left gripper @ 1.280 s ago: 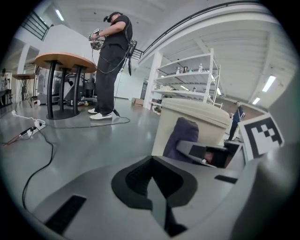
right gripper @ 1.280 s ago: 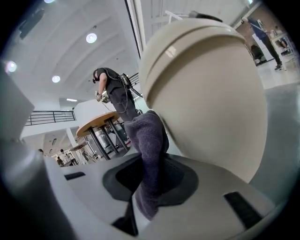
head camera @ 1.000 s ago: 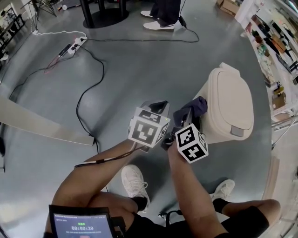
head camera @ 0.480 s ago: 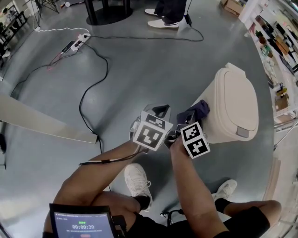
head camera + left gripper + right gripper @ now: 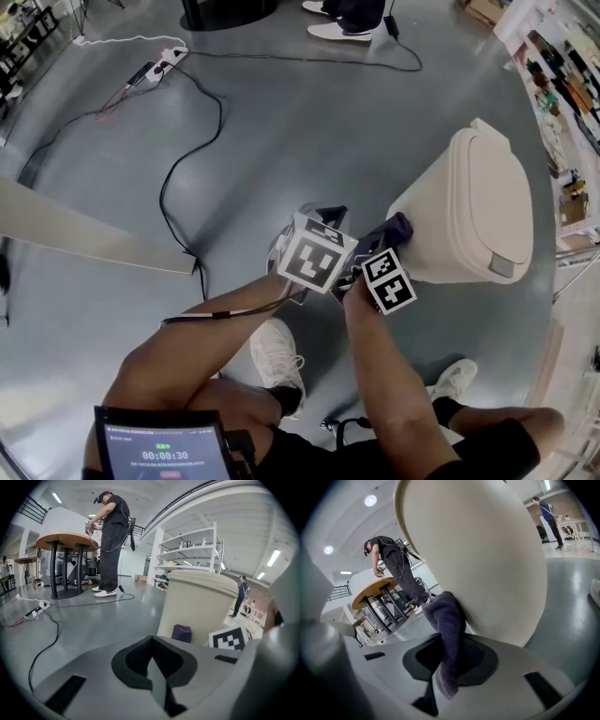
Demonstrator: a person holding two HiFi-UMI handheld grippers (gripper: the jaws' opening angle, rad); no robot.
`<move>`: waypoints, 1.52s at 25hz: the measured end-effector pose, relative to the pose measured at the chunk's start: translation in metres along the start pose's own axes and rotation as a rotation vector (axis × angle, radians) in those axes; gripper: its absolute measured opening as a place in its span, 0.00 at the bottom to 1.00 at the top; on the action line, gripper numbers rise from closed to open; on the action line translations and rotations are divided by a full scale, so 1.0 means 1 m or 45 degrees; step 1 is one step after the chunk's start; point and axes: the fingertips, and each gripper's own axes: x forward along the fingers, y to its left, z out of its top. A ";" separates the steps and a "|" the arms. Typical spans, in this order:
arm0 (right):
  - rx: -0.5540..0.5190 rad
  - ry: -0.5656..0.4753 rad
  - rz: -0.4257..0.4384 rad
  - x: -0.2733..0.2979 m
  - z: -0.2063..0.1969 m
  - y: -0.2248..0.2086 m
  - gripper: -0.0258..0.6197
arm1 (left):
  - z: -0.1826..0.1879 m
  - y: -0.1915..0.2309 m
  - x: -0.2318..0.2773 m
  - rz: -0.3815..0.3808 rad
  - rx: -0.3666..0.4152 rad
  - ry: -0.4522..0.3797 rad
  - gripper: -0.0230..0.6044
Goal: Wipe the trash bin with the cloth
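A beige lidded trash bin (image 5: 473, 211) stands on the grey floor at the right of the head view. My right gripper (image 5: 380, 246) is shut on a dark purple cloth (image 5: 392, 231) and presses it against the bin's left side wall (image 5: 487, 559). The cloth (image 5: 447, 634) hangs out between the right jaws. Just left of it, my left gripper (image 5: 323, 220) is shut with nothing in it. In the left gripper view the bin (image 5: 199, 604) and the cloth (image 5: 181, 633) lie ahead to the right.
Black cables (image 5: 183, 159) and a power strip (image 5: 155, 67) lie across the floor at the upper left. A pale board (image 5: 84, 239) lies at the left. Shelving (image 5: 562, 84) stands right of the bin. A person (image 5: 110, 541) works at a round table (image 5: 65, 541) farther off.
Both grippers and the cloth have slid downward along the bin's side wall. The head view has shifted, so the bin sits a little lower and more to the right.
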 end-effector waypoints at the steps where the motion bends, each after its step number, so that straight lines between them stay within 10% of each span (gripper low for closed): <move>1: -0.011 0.019 -0.006 0.002 -0.006 -0.004 0.15 | -0.002 -0.002 0.001 -0.009 0.007 0.005 0.03; 9: -0.056 0.100 -0.022 0.005 -0.031 -0.019 0.15 | -0.012 -0.007 0.006 -0.029 0.043 0.039 0.03; 21: -0.026 -0.239 0.182 -0.017 0.081 0.080 0.15 | -0.026 0.015 0.000 0.071 -0.064 0.105 0.03; 38: 0.053 -0.318 0.074 0.020 0.130 0.093 0.15 | -0.022 0.002 0.004 0.008 0.024 0.087 0.03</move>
